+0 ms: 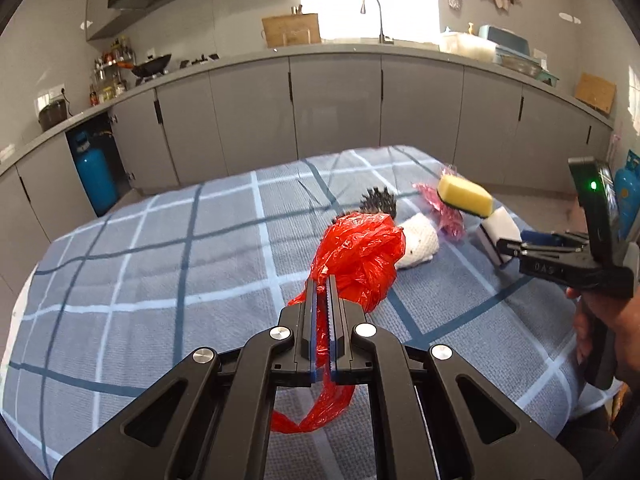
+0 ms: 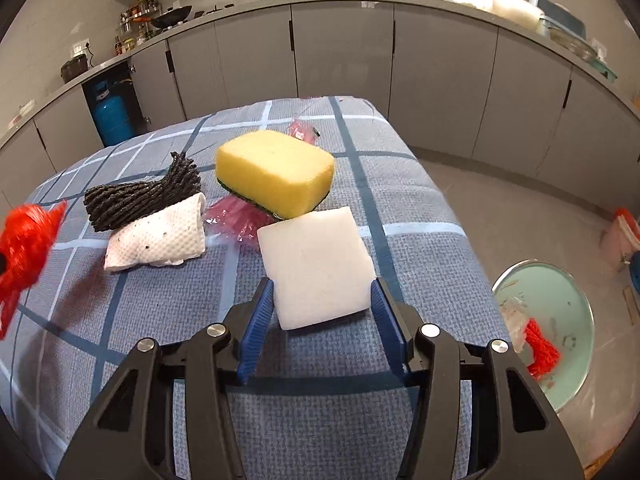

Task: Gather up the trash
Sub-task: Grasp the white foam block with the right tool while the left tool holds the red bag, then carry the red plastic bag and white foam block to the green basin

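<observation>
Left gripper [image 1: 323,284]: its fingers are pressed together on a crinkly red plastic bag [image 1: 360,256], and the bag bunches up past the tips while a tail hangs below.
Right gripper [image 2: 322,292]: its blue fingers [image 2: 256,320] sit on both sides of a flat white foam block [image 2: 318,266]. They look like they touch its edges, one on each side.
Tabletop [image 2: 180,320]: it has a blue cloth with light and dark checks.
Other things close by: a yellow sponge with a green bottom [image 2: 276,178] leans on the far edge of the white block. A pink see-through plastic wrapper [image 2: 236,220] lies under the sponge. A crumpled white paper towel with dark specks [image 2: 160,242] lies to the left, and a black knobbly net scrubber [image 2: 140,198] touches it behind.
Only the right view shows: a round pale green bin [image 2: 560,320] on the floor beside the tabletop, with red scraps inside.
Only the left view shows: a hand [image 1: 600,320] holding the right gripper's black handle.
Behind: grey kitchen cupboards [image 1: 336,104] and a blue gas bottle [image 1: 96,176].
</observation>
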Motion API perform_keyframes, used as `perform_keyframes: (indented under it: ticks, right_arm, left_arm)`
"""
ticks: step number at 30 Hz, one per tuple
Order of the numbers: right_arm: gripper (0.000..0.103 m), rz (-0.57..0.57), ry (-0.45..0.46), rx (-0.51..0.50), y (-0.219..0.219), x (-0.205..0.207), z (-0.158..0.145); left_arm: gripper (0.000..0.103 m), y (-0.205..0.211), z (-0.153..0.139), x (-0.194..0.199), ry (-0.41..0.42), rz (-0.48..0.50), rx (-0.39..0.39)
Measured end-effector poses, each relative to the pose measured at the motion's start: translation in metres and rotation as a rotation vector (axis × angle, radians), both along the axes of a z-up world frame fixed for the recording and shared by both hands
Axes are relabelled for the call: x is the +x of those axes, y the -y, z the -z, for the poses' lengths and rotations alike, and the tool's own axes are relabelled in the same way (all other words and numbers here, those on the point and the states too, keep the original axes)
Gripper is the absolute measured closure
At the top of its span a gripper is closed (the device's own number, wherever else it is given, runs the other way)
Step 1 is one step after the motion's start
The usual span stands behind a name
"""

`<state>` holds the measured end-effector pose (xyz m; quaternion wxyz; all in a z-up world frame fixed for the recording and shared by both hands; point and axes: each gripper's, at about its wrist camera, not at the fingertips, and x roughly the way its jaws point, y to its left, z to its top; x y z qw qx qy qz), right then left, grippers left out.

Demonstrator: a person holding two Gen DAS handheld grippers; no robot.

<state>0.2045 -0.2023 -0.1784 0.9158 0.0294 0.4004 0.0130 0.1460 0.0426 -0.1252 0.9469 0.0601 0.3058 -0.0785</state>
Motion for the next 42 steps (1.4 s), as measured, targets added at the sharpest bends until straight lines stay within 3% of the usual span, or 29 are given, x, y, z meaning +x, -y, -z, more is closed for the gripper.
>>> perform_keyframes:
  ticks: [7,24,42]
  right_arm:
    - [0.056,-0.009,0.017,0.039,0.001,-0.032,-0.01]
    - [0.056,0.005,0.13,0.078,0.014,-0.095,-0.053]
    - [0.056,0.064,0.188,0.11,0.046,-0.123,-0.068]
  left_arm:
    - [0.098,-0.006,-0.013,-0.004,0.032,-0.039,0.015]
    - [0.098,0.032,-0.035,-0.031,0.089,0.031,0.04]
    - [0.098,0.089,-0.053,-0.036,0.117,0.134,0.052]
